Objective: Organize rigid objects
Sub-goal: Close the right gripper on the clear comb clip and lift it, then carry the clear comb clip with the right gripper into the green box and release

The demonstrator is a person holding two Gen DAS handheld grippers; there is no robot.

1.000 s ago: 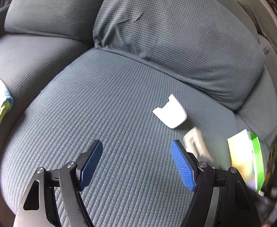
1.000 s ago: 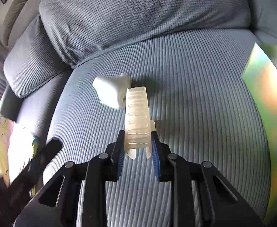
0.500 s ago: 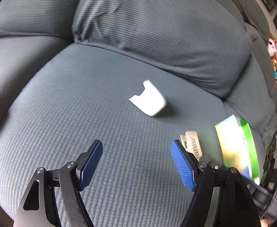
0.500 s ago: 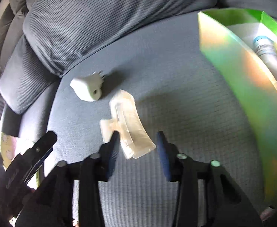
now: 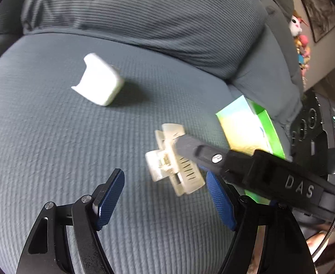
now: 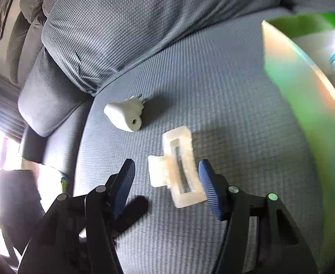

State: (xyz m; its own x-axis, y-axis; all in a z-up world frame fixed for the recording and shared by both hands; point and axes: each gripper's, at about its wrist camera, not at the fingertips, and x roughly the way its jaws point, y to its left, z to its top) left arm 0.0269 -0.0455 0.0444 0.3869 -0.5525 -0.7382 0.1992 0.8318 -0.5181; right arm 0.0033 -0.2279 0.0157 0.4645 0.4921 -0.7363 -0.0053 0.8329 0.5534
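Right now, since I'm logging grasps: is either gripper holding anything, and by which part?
Nothing is held. The right gripper has just been opening; the hair clip lies loose on the sofa cushion between its jaws. The left gripper is empty.

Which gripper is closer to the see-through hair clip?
Right. The right gripper has just been opening, and the hair clip lies between its fingers on the couch cushion. The left gripper is open just beside it.

Ribbed matt cloth sofa (image 6: 236, 96); frosted translucent plastic clip (image 6: 178, 171); smooth white plastic charger (image 6: 124, 114); glossy card box (image 6: 304, 105).
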